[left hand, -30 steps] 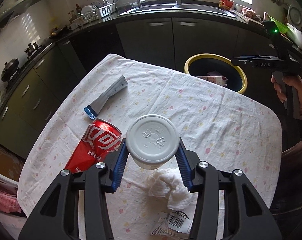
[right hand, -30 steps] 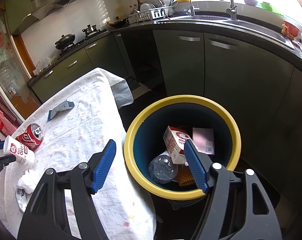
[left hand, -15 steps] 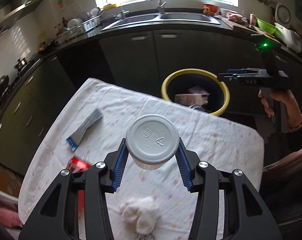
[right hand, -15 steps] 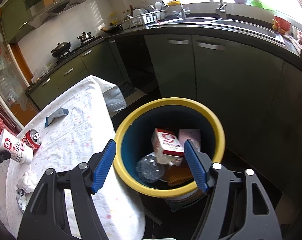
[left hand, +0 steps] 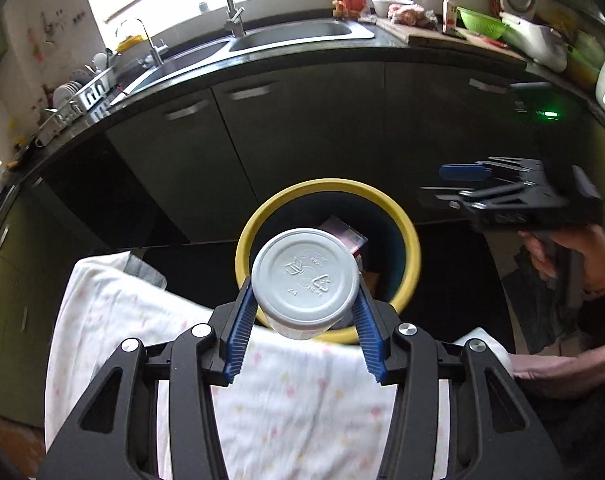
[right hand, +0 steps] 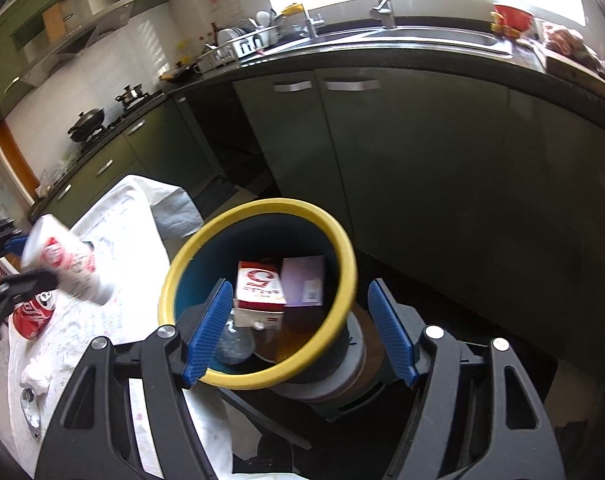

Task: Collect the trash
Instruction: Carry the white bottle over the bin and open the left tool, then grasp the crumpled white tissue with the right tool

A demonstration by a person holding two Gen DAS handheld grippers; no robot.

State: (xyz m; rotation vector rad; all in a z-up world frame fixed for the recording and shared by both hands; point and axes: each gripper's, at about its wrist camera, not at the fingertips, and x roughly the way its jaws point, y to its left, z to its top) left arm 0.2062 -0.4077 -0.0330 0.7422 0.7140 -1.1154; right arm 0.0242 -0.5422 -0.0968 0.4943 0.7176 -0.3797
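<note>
My left gripper (left hand: 304,336) is shut on a white plastic cup (left hand: 305,283) with red print and holds it over the table's far edge, in front of the yellow-rimmed dark bin (left hand: 409,240). From the right wrist view the cup (right hand: 68,266) hangs left of the bin (right hand: 258,378), which holds a red-and-white carton (right hand: 259,286), a purple box (right hand: 302,280) and a clear bottle (right hand: 234,340). My right gripper (right hand: 298,330) is open and empty above the bin. A red cola can (right hand: 32,314) and a crumpled tissue (right hand: 36,372) lie on the table.
The table wears a white flowered cloth (left hand: 286,404). Dark green kitchen cabinets (left hand: 302,128) and a sink counter (left hand: 286,36) stand behind the bin. A stove with a pan (right hand: 86,124) is at the left. The right gripper (left hand: 514,196) shows in the left wrist view.
My left gripper has carried the cup forward across the table to the bin's edge. The right gripper has shifted slightly over the bin and stays open.
</note>
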